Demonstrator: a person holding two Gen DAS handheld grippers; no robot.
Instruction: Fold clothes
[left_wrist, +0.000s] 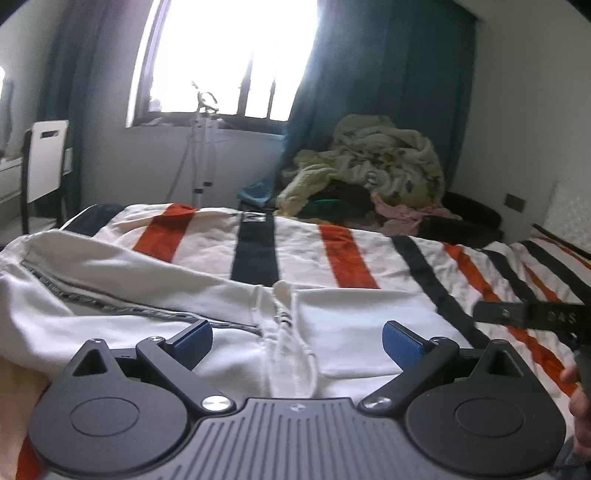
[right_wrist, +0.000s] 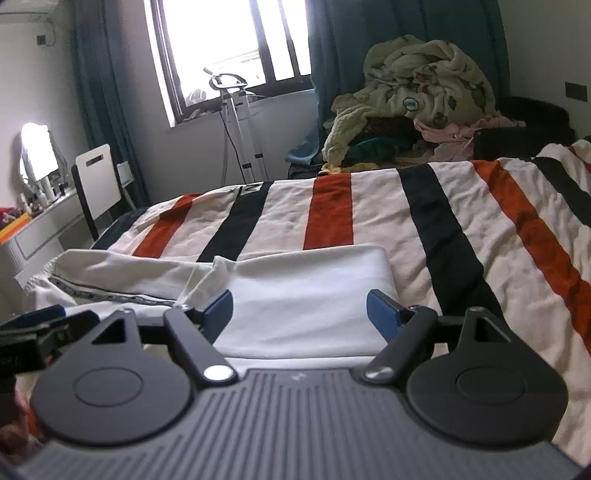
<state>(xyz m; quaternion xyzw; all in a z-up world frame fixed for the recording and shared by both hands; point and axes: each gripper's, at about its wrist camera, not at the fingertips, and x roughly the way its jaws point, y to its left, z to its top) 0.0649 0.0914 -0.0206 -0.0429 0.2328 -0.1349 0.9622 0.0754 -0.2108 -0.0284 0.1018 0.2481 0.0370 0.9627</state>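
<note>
- The left gripper (left_wrist: 297, 341), black with blue-padded fingers (left_wrist: 194, 343), has its jaws spread wide and holds nothing; it hovers low over the white cotton garment with a grey patterned side trim (left_wrist: 147, 314).
- Directly ahead between its fingers runs the garment's rumpled seam and fly (a small metal fastener shows there); the trimmed leg stretches away to its left, ending at a loose edge.
- The right gripper (right_wrist: 299, 314) is likewise spread wide and empty, with the garment's smooth folded panel (right_wrist: 306, 288) between its fingers; the panel's rounded far corner lies just beyond the right fingertip.
- Beyond and to the right of both grippers, the white bedspread with orange and navy stripes (right_wrist: 369, 206) lies flat and bare.
- Far ahead, past the bedspread's edge, sits a heap of cream blankets and clothes (right_wrist: 424, 85).
</note>
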